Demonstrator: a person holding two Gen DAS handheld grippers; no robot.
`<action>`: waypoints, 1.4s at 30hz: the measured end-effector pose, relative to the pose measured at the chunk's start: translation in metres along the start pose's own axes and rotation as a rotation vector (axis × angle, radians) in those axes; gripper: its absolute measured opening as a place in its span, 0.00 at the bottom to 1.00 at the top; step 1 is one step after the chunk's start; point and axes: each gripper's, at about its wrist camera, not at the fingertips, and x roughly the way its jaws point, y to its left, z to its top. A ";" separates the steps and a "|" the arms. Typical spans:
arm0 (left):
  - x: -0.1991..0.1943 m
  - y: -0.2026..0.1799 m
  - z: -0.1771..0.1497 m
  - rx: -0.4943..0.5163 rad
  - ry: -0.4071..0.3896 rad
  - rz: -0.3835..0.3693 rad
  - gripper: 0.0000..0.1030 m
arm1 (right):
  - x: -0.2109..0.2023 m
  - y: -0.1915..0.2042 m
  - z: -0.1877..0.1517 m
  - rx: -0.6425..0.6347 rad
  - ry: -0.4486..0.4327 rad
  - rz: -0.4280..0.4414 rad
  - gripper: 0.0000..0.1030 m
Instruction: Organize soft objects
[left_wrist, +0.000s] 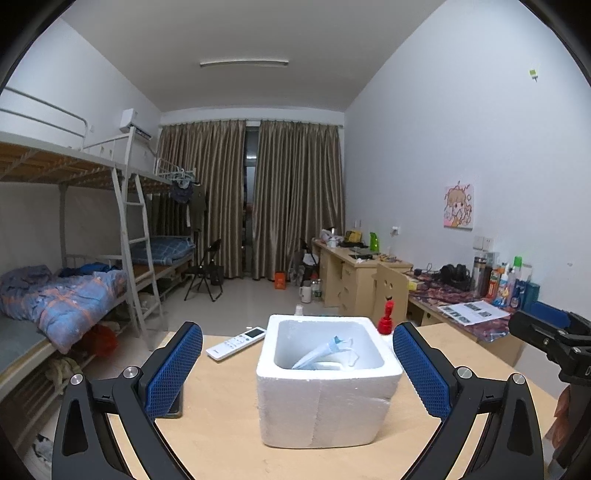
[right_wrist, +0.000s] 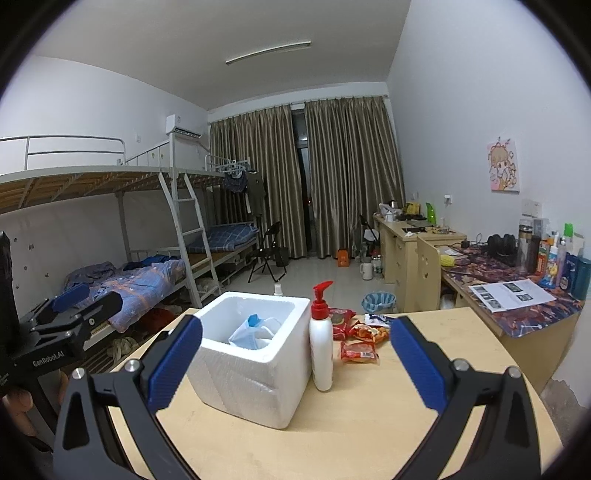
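Both tongs spread wide and empty: left tongs (left_wrist: 297, 369) frame the foam box (left_wrist: 325, 402) mid-worktop (left_wrist: 221, 424), right tongs (right_wrist: 295, 365) hover nearby. A face mask (right_wrist: 251, 334) lies inside the box; snack packets (right_wrist: 360, 341) sit toward the far right edge, past the pump bottle (right_wrist: 320, 347).

Both views are dim and cool, with a grey-blue cast. The ceiling lamp (left_wrist: 243, 62) looks unlit; a soft, even light falls from behind the cameras. The white box (left_wrist: 325, 398) is the brightest thing and throws only a faint shadow on the table (left_wrist: 221, 424). The gap between the curtains (right_wrist: 354, 177) is dark. Fisheye distortion bends walls and bunk rails, and black vignette fills the corners. Focus is fairly sharp, with no glare.
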 end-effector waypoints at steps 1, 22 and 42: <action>-0.004 0.000 0.000 -0.004 -0.005 0.000 1.00 | -0.005 0.001 -0.001 -0.001 -0.006 0.002 1.00; -0.062 -0.012 -0.010 0.024 -0.056 -0.008 1.00 | -0.063 0.019 -0.021 -0.037 -0.078 -0.003 1.00; -0.090 -0.016 -0.063 0.028 -0.031 -0.034 1.00 | -0.076 0.024 -0.080 -0.010 -0.058 0.031 1.00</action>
